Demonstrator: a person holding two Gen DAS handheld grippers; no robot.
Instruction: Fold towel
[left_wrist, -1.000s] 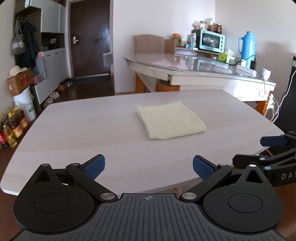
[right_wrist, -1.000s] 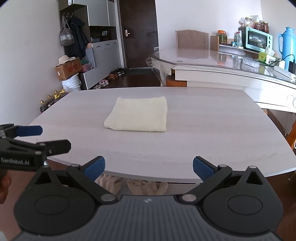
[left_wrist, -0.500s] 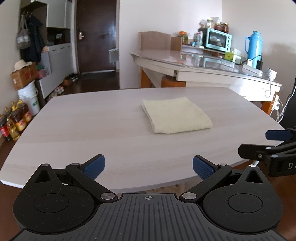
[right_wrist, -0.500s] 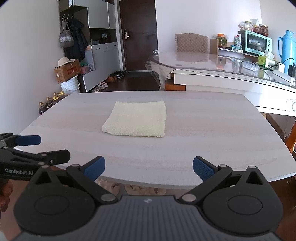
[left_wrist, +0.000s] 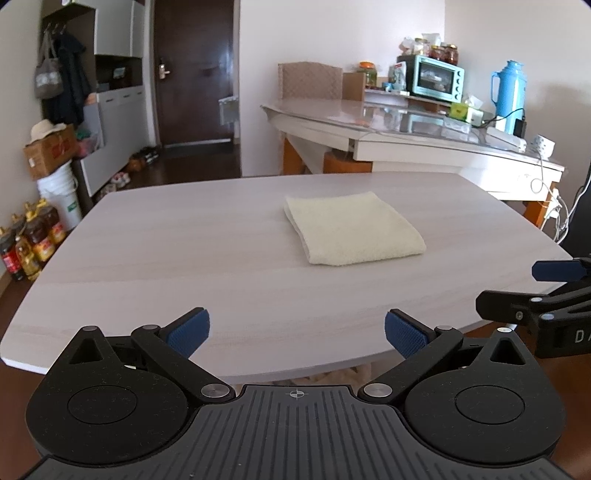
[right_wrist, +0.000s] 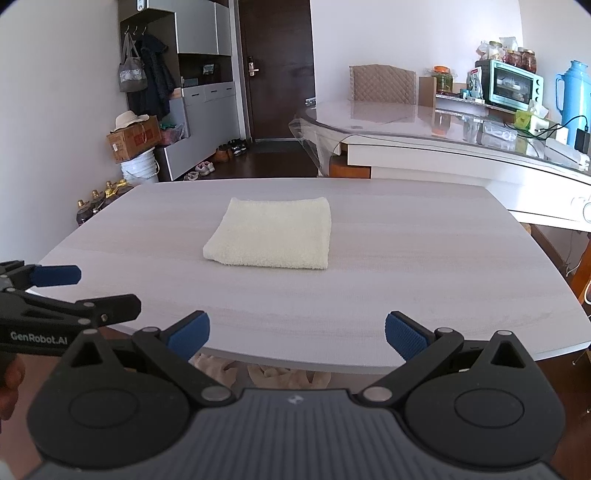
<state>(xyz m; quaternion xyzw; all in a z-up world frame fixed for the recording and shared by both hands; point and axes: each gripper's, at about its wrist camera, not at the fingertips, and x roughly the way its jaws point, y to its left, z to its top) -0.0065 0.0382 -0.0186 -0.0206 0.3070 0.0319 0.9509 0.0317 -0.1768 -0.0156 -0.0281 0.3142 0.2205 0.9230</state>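
Left wrist view: my left gripper, jaws spread and empty, hangs off the near edge of the table; the towel lies mid-table as a flat folded rectangle, so I judge folding done or nearly so. Right wrist view: my right gripper, likewise released, faces the same towel; only this view shows pale cloth below the table edge.

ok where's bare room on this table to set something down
The pale wood table is bare all around the folded cream towel: wide strips to its left and right, and the near strip up to both open claws. Only the middle is taken.
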